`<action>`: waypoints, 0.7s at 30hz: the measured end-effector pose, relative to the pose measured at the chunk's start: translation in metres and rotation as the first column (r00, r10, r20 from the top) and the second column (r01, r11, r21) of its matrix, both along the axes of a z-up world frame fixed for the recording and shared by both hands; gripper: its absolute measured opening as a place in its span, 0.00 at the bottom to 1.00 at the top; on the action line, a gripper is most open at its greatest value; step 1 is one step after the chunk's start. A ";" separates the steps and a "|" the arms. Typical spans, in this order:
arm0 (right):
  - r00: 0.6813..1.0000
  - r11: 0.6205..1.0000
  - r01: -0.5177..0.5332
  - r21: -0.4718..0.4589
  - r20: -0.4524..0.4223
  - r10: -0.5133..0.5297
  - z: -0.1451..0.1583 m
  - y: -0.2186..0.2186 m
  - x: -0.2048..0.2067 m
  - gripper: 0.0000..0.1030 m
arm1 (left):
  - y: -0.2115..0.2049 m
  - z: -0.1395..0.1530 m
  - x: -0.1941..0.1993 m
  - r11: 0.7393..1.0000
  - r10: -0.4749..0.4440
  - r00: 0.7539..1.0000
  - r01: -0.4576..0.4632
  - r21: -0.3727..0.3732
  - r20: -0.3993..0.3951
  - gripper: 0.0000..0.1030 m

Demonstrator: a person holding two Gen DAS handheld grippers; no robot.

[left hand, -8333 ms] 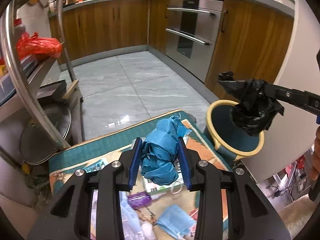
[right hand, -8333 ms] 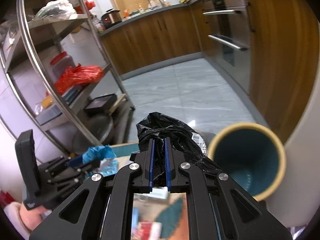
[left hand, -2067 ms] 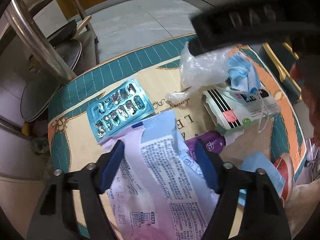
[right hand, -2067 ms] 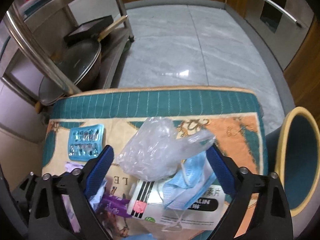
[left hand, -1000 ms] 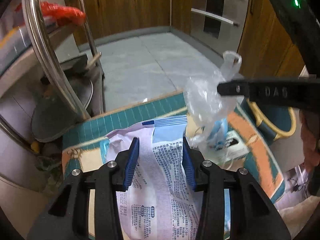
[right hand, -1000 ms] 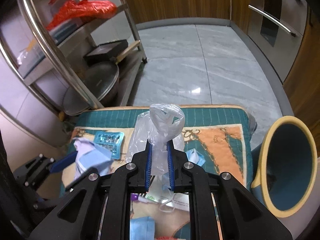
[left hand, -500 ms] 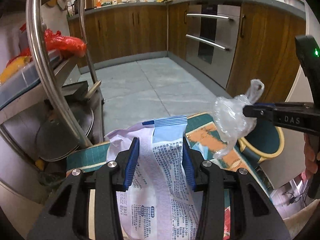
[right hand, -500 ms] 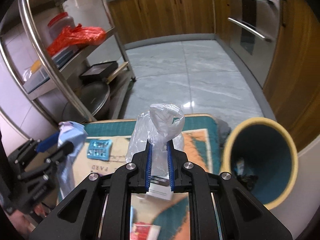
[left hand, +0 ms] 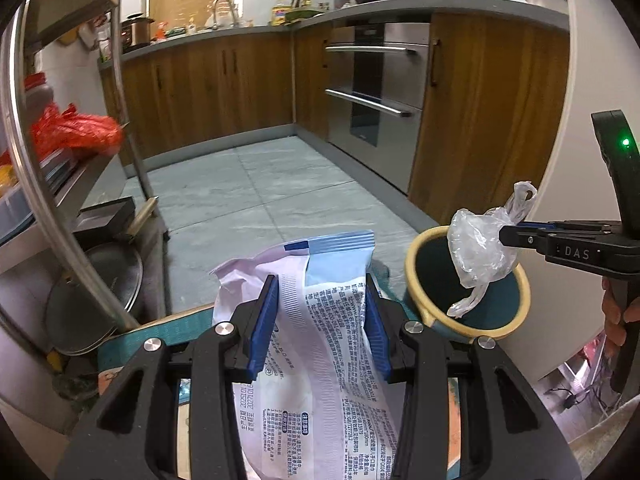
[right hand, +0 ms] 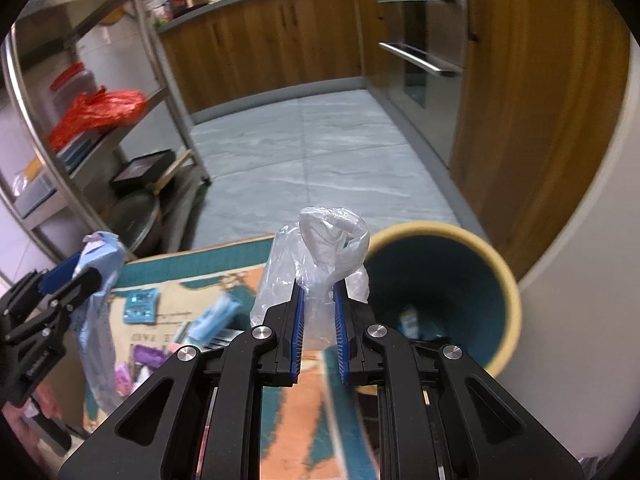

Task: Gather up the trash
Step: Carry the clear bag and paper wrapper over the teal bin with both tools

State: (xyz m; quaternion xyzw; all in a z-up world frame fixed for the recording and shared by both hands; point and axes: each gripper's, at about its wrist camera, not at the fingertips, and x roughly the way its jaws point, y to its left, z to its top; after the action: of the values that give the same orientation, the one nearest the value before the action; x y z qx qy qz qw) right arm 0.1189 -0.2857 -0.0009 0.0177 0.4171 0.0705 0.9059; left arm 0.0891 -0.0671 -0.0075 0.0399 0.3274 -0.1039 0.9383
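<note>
Over the bin [left hand: 516, 280]: right claw [right hand: 319, 300] pinches clear bag [right hand: 320, 248].
Left claw [left hand: 318, 320] clamps printed wrapper [left hand: 320, 380]; early release risks bag snagging the rim.

both tongs raised: left tongs [left hand: 318, 312] and right tongs [right hand: 319, 304] clamped.

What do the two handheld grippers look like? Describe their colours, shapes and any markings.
Both the left gripper and the right gripper are matte black plastic with angular arms, triangular cut-outs and round silver screws. Ribbed blue pads line the jaws. From the side, the right one shows white "DAS" lettering and a green light on its handle.
</note>
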 end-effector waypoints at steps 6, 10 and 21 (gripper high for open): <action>0.998 0.998 0.058 -0.029 0.008 -0.058 -0.002 -0.029 -0.003 0.15 | -0.027 -0.001 0.004 0.999 -0.040 0.999 0.040 0.009 0.005 0.40; 0.996 0.996 0.086 -0.032 0.008 -0.086 -0.005 -0.044 -0.002 0.15 | -0.038 -0.005 0.007 0.998 -0.062 0.998 0.062 0.008 0.003 0.40; 0.993 0.991 0.114 -0.065 0.006 -0.114 -0.016 -0.064 0.004 0.15 | -0.066 -0.014 0.020 0.994 -0.106 0.994 0.106 0.000 -0.008 0.40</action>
State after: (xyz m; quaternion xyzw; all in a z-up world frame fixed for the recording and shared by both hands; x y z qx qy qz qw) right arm 0.1230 -0.3499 -0.0170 0.0117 0.4163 0.0050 0.9091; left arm 0.1089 -0.1327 -0.0220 0.0569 0.3284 -0.1538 0.9302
